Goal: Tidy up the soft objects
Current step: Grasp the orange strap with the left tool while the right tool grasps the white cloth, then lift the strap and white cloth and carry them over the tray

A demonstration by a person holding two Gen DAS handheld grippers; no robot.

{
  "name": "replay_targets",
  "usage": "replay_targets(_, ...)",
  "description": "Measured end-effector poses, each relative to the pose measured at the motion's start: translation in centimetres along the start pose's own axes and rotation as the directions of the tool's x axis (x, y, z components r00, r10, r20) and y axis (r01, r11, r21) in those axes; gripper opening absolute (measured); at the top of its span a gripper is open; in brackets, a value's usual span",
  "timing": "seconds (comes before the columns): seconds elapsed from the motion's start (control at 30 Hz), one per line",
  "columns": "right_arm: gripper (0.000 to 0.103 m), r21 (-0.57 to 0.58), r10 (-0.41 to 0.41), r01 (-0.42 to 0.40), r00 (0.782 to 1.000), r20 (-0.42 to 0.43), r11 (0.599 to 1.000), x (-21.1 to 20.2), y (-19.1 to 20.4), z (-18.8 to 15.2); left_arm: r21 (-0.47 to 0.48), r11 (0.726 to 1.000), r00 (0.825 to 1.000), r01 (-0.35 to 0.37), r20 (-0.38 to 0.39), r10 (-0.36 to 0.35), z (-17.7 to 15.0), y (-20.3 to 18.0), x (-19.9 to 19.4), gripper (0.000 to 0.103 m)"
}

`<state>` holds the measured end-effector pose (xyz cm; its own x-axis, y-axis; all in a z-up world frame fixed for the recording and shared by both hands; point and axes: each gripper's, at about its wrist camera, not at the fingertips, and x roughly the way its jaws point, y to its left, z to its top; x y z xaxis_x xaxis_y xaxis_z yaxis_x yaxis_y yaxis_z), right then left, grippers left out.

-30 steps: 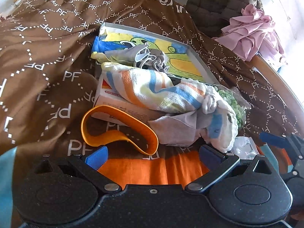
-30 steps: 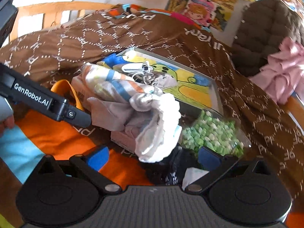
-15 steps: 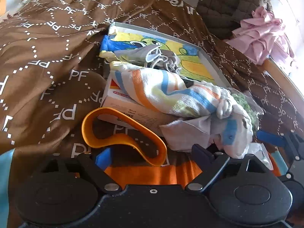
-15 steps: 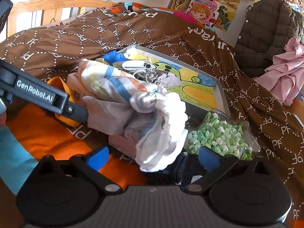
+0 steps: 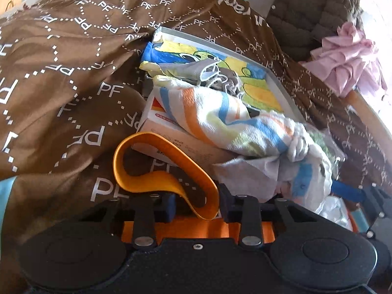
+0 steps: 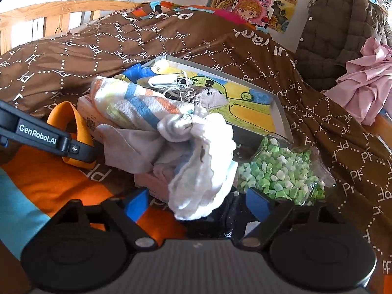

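Sorting looks barely begun: nothing seen here sits in a finished, tidy place, and the soft things lie heaped on the brown quilt (image 5: pixel 73 78). At 9 o'clock from the heap, the orange band (image 5: pixel 156 169) lies looped on the quilt, its near end between the jaws of the left gripper (image 5: pixel 197 207). Those jaws have just been closing around that end; whether the pads already press on it I cannot tell, since the band's fold hides the contact. So 1 pick seems to be starting. At the middle, the striped towel (image 5: pixel 220 120) is draped over a box (image 5: pixel 156 132), crumpled and unfolded, with a grey cloth (image 6: pixel 132 147) hanging from under it. At 12 o'clock from the towel, a tray (image 6: pixel 279 112) with a cartoon picture holds a face mask (image 6: pixel 164 79) and a small grey rag (image 6: pixel 213 98), loosely dropped. Toward 3 o'clock, the towel's white end hangs between the jaws of the right gripper (image 6: pixel 197 204), which have just been closing a little yet stand well apart, not pinching it. A bag of green bits (image 6: pixel 281 171) lies just beside it. Folding the towel, placing the band and sorting the cloths all appear left to do.
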<state>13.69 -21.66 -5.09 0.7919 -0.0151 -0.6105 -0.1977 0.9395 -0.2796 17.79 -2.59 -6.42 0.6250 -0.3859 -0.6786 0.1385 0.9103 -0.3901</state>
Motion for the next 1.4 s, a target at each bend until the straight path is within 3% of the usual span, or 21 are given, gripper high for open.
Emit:
replay_targets(0.17,0.074,0.023,-0.008,0.008,1.000,0.002,1.000,0.2,-0.2,-0.1,0.016,1.000,1.000,-0.004,0.007,0.004,-0.2,-0.1,-0.1,0.024)
replay_targets(0.23,0.061,0.025,-0.004,0.004,1.000,0.000,1.000,0.2,-0.2,-0.2,0.027,1.000,1.000,0.000,0.013,-0.001,-0.3,-0.2,-0.2,0.018)
replay_targets(0.43,0.026,0.019,-0.001,0.001,1.000,0.011,1.000,-0.1,0.1,-0.1,0.095,0.995,0.999,-0.014,0.031,0.011,-0.5,-1.1,-0.5,0.013)
replay_targets(0.53,0.015,0.016,-0.001,0.001,1.000,0.024,1.000,-0.5,0.2,0.1,0.107,0.994,0.999,-0.017,0.037,0.013,-0.7,-1.3,-0.6,0.012)
replay_targets(0.87,0.012,0.032,-0.024,0.022,0.998,0.064,0.999,-2.1,0.3,0.4,0.164,0.986,0.998,0.024,0.052,-0.033,-1.5,-2.2,-1.7,0.009)
replay_targets(1.4,0.011,0.103,-0.095,0.076,0.975,0.200,0.992,-7.4,-0.5,0.2,0.262,0.964,0.982,0.037,0.172,-0.085,-1.9,-3.6,-6.1,0.009)
